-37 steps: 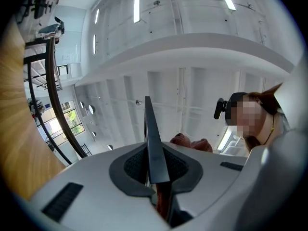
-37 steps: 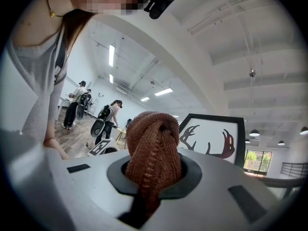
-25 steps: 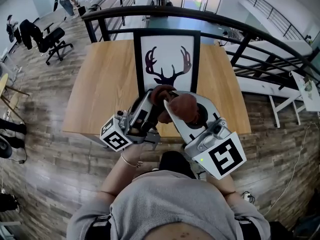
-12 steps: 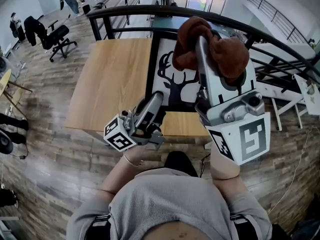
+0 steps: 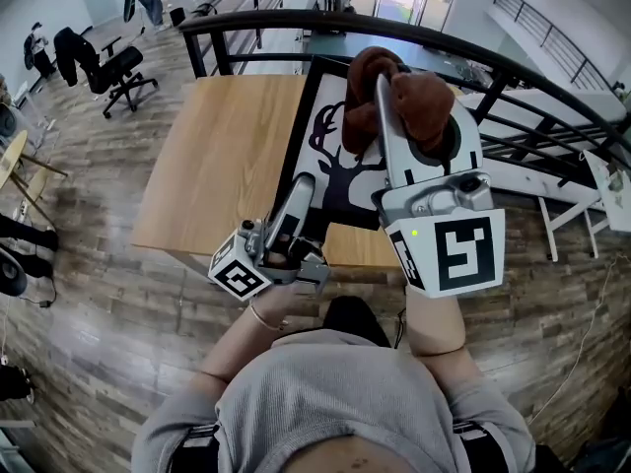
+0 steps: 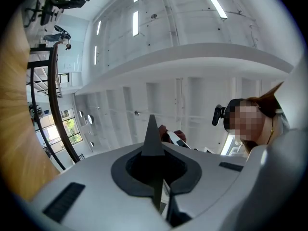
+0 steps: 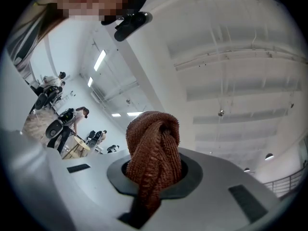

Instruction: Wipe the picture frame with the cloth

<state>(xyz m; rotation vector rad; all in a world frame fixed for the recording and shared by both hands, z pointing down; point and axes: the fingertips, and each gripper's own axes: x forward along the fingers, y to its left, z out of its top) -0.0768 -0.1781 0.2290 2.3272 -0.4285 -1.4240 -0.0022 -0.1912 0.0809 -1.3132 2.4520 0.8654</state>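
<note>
Risen right gripper [image 5: 396,85] holds cloth [image 5: 430,106], seemingly above frame [image 5: 331,168].

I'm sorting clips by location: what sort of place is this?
Probably an open office mezzanine: a black railing guards the edge, a swivel chair stands on the wood-plank floor, and a wooden table sits beside the railing.

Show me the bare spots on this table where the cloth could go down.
Widest free patch: the left part of the table, between the picture frame, the railing behind and the near edge. Crowded: the middle, with the frame, the left claw at its near corner and the right claw holding the cloth over it. Right of the frame is mostly hidden.
</note>
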